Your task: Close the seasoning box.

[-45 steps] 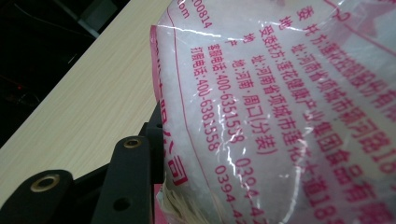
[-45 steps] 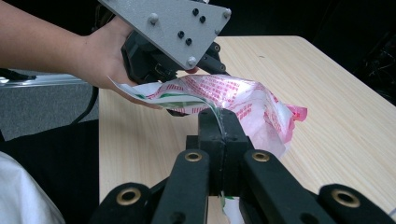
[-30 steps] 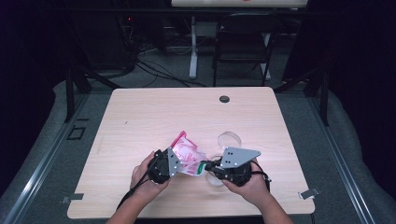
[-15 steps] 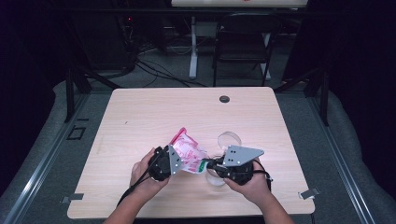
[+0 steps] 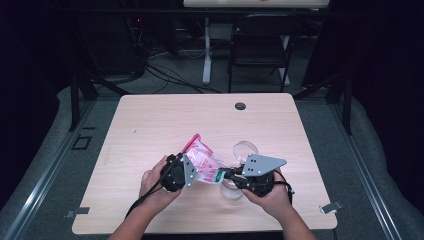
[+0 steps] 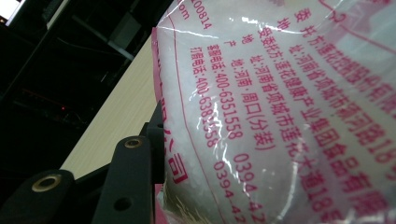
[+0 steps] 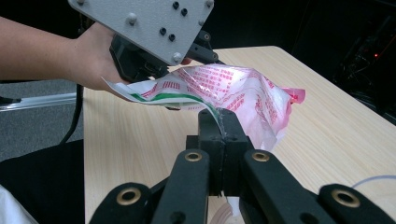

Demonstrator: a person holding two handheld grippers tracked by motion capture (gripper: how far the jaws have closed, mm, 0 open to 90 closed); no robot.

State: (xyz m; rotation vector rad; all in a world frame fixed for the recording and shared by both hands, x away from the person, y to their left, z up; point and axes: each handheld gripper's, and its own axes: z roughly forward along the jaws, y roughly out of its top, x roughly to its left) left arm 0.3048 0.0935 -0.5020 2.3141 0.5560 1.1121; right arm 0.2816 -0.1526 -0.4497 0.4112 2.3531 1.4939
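Observation:
A clear plastic bag (image 5: 202, 159) of white granules with pink print hangs just above the table (image 5: 150, 125), stretched between both grippers. My left gripper (image 5: 192, 172) grips its left end. In the left gripper view the bag (image 6: 280, 116) presses against the one jaw that shows, and the other jaw is hidden behind it. My right gripper (image 5: 224, 176) pinches the bag's green-striped corner. In the right gripper view its jaws (image 7: 219, 122) are shut on that thin edge, with the bag (image 7: 233, 93) running away to the left gripper (image 7: 154, 60) under its grey plate.
A clear round container (image 5: 245, 149) stands just behind the right gripper, and another clear one (image 5: 231, 192) sits under it. A black grommet (image 5: 240, 106) is set near the far edge. A folding chair (image 5: 260, 35) stands beyond the table.

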